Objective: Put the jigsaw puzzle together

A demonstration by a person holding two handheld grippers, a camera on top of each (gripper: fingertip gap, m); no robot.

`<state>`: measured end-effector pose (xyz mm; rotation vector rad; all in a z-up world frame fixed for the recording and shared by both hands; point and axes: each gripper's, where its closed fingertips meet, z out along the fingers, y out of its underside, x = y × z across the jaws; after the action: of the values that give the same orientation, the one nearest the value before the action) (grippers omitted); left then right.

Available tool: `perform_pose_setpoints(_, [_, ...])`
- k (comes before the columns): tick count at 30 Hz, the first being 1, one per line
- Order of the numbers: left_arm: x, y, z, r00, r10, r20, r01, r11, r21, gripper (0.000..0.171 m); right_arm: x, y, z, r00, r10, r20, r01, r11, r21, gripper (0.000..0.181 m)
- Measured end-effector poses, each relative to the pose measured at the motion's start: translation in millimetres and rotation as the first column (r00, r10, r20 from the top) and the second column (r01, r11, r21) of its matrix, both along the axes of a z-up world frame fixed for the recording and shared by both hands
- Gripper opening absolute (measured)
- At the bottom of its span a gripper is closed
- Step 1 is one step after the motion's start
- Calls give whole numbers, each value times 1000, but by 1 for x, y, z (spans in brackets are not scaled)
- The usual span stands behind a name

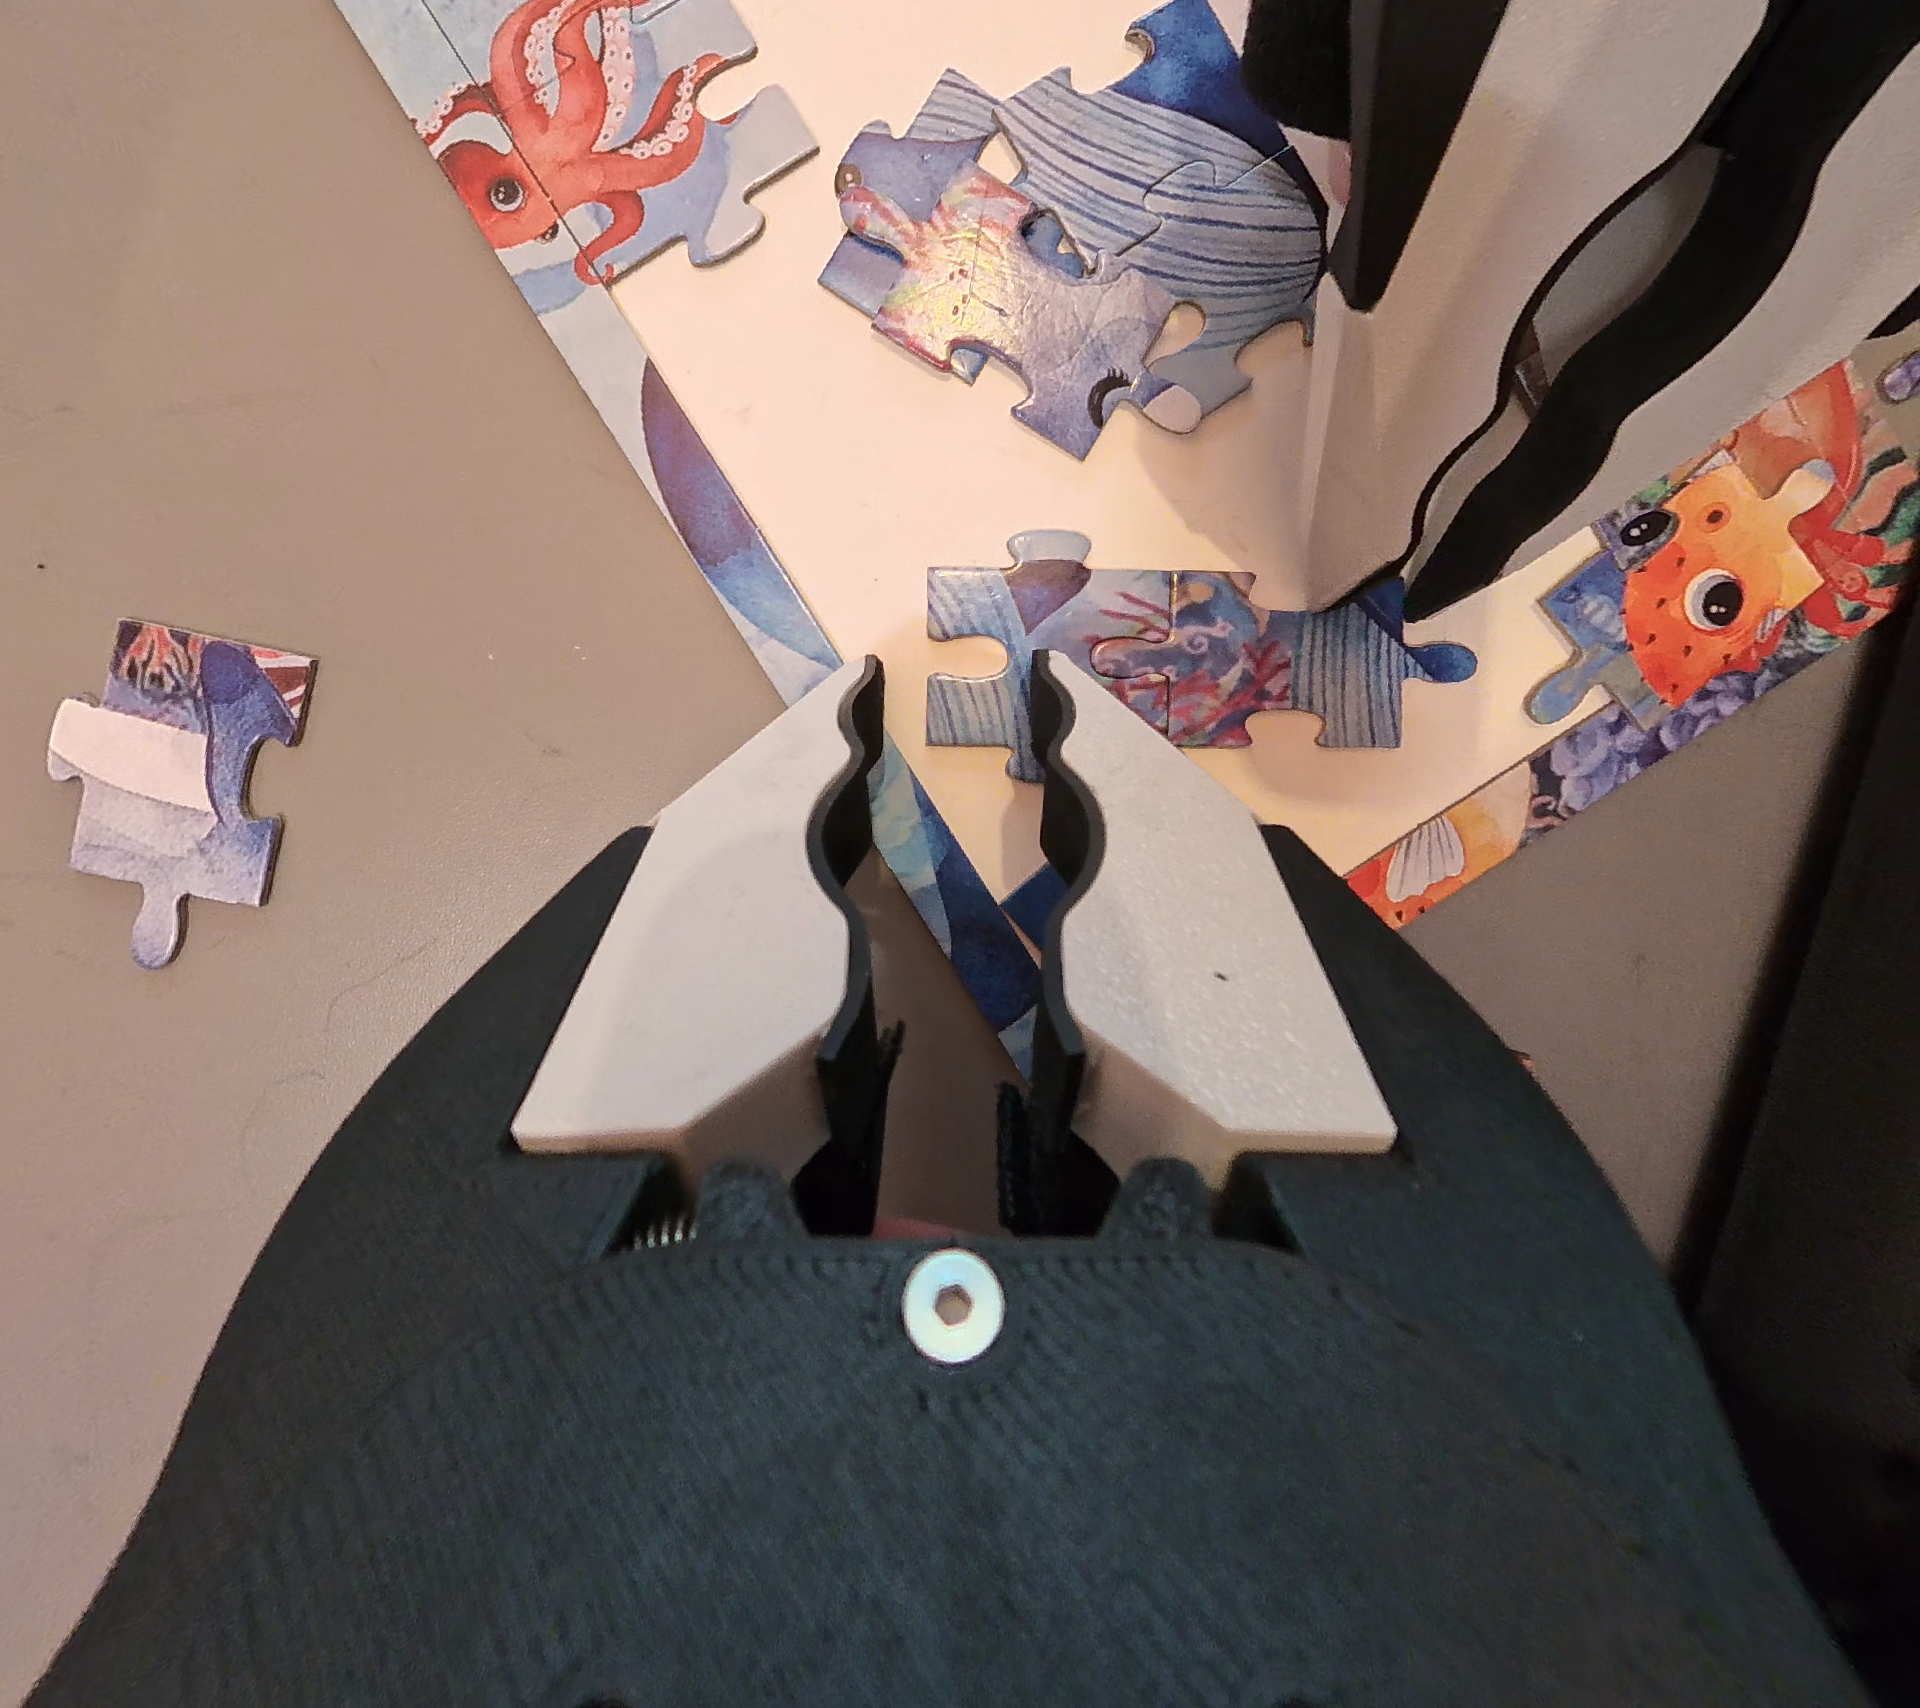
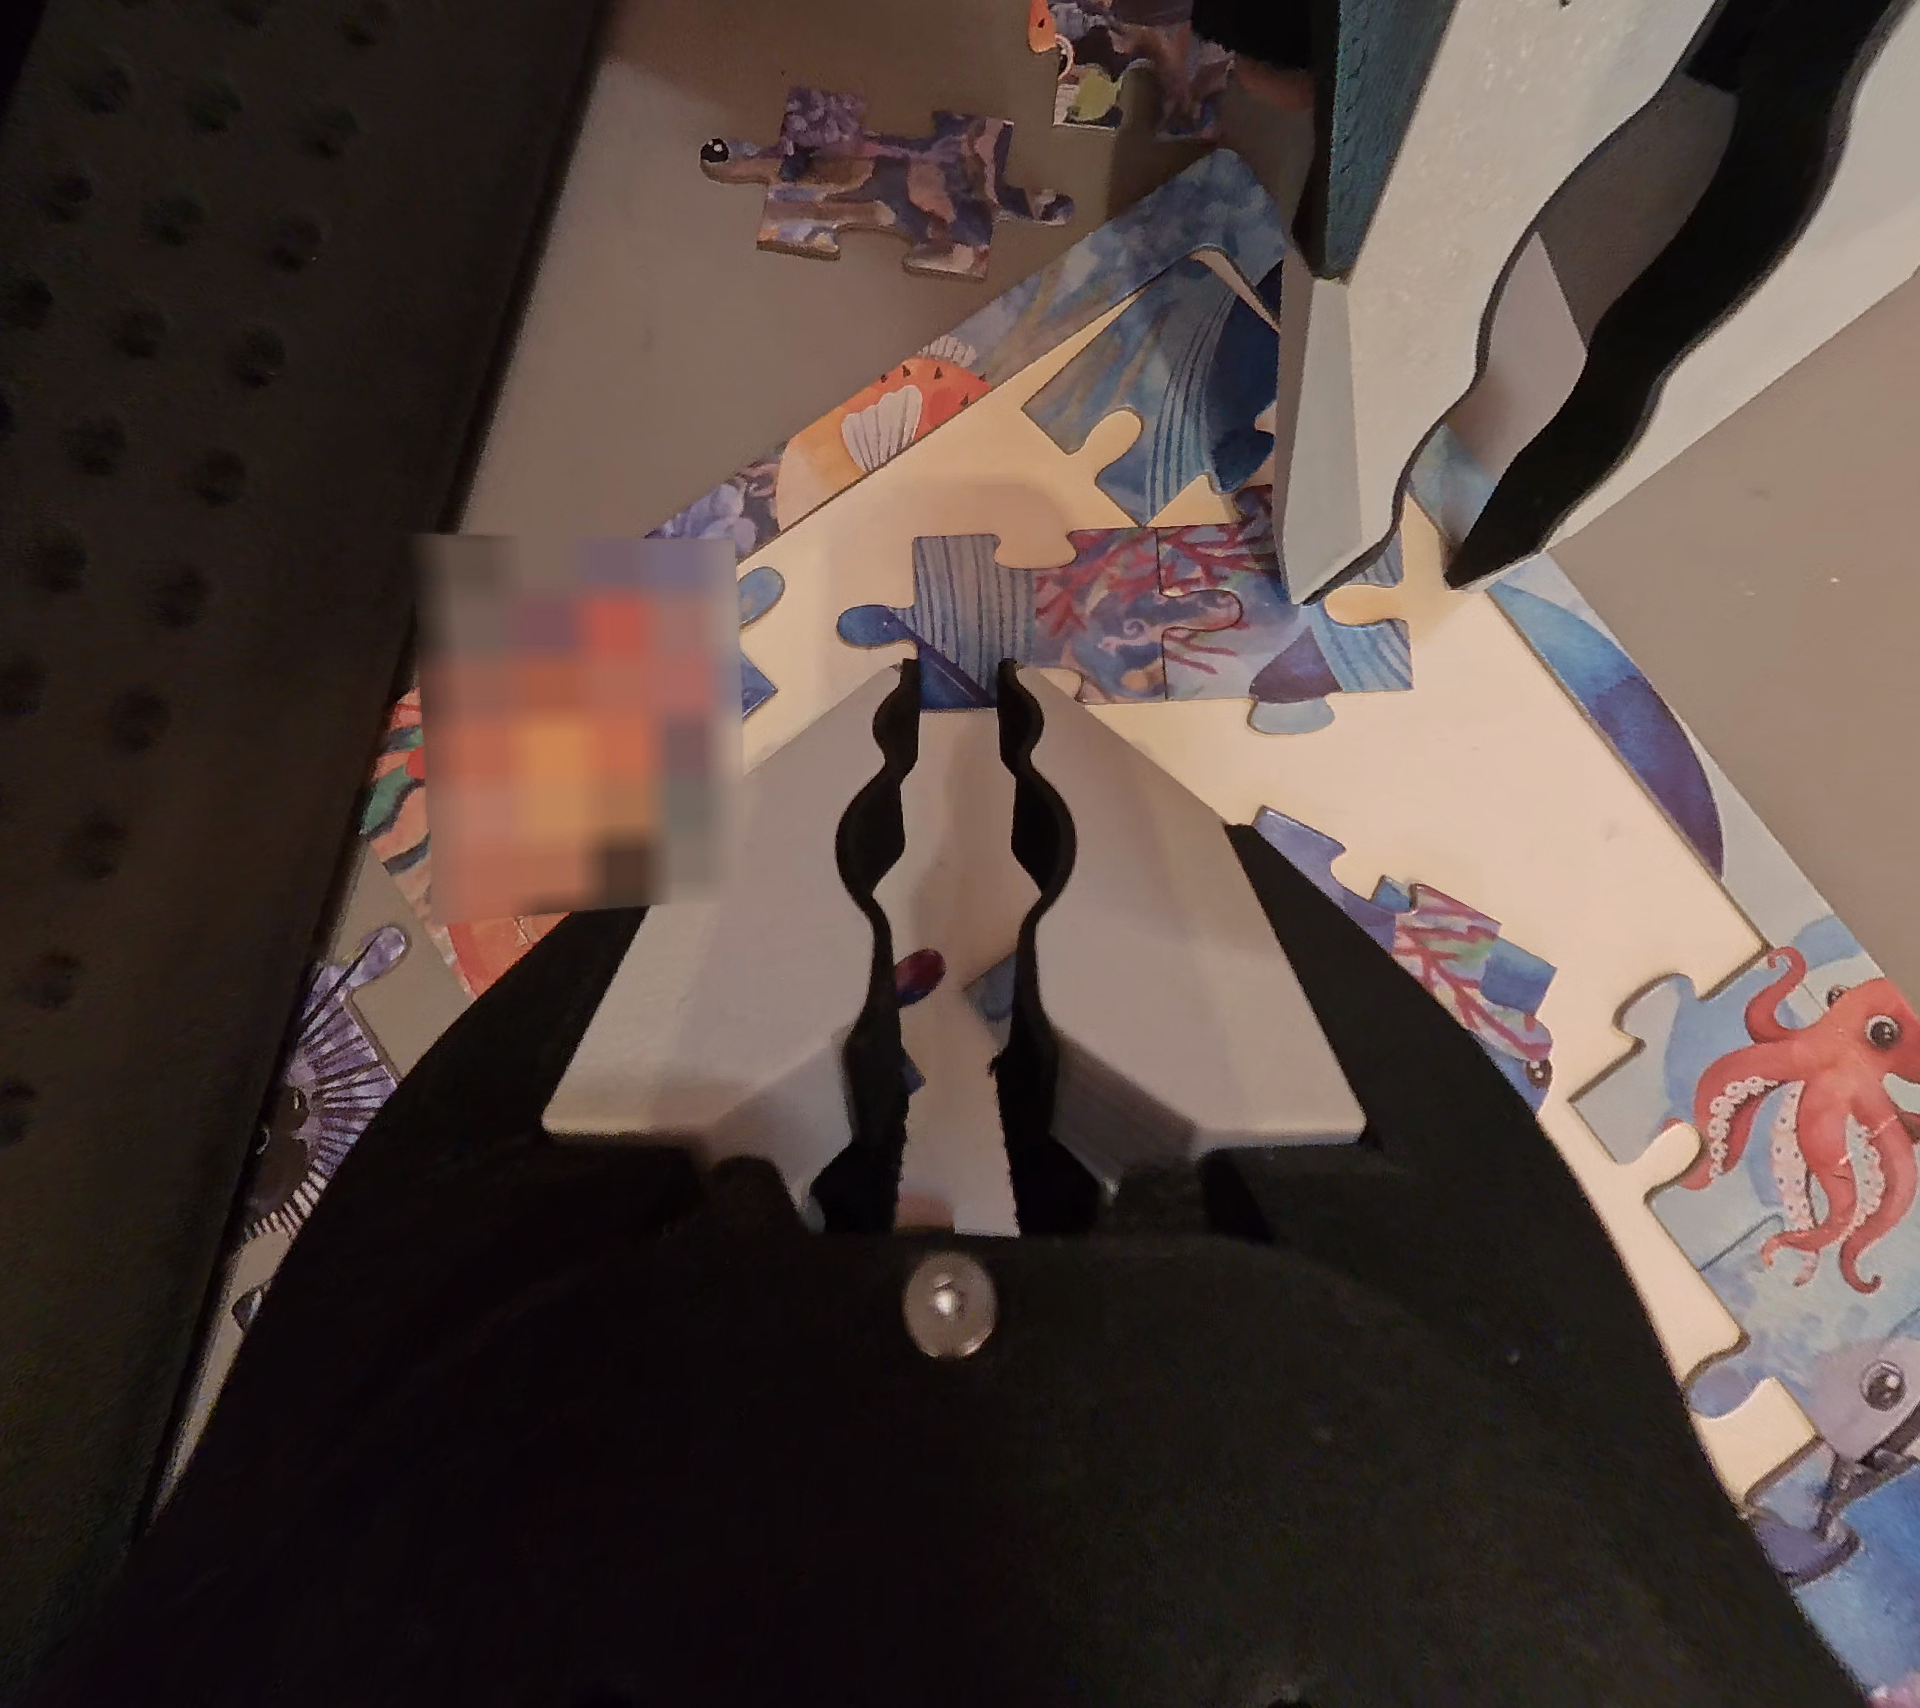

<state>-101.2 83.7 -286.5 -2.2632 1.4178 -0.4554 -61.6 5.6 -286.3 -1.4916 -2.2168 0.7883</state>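
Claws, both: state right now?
Left claw: open, a narrow gap, holding nothing, tips at one end of the joined strip of pieces.
Right claw: open, a narrow gap, holding nothing, tips at the strip's other end.

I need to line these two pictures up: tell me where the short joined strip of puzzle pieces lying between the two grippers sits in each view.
Left wrist view: joined strip lies just right of centre, beyond the left gripper.
Right wrist view: the strip lies at centre, just beyond the right gripper.
Shared landmark: red octopus, upper left in the left wrist view, lower right in the right.
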Motion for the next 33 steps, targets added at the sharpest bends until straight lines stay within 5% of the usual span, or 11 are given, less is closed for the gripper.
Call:
perform_pose_setpoints(19, [-3, 5, 1, 1000, 5, -4, -5, 1000, 26, 27, 17, 24, 10, 999, -47, -17, 47, 999, 24, 0])
perform_pose_setpoints(23, [-5, 13, 7, 1000, 24, 2, -24, 997, 71, 26, 21, 52, 18, 987, -155, -53, 157, 986, 46, 0])
perform_pose_setpoints(28, [-7, 27, 14, 997, 69, 32, -72, 990, 124, 32, 30, 96, 31, 927, -360, -109, 363, 932, 13, 31])
perform_pose_setpoints(33, [-3, 32, 11, 997, 72, 32, -75, 988, 136, 41, 37, 98, 1, 919, -394, 27, 394, 919, 10, 61])
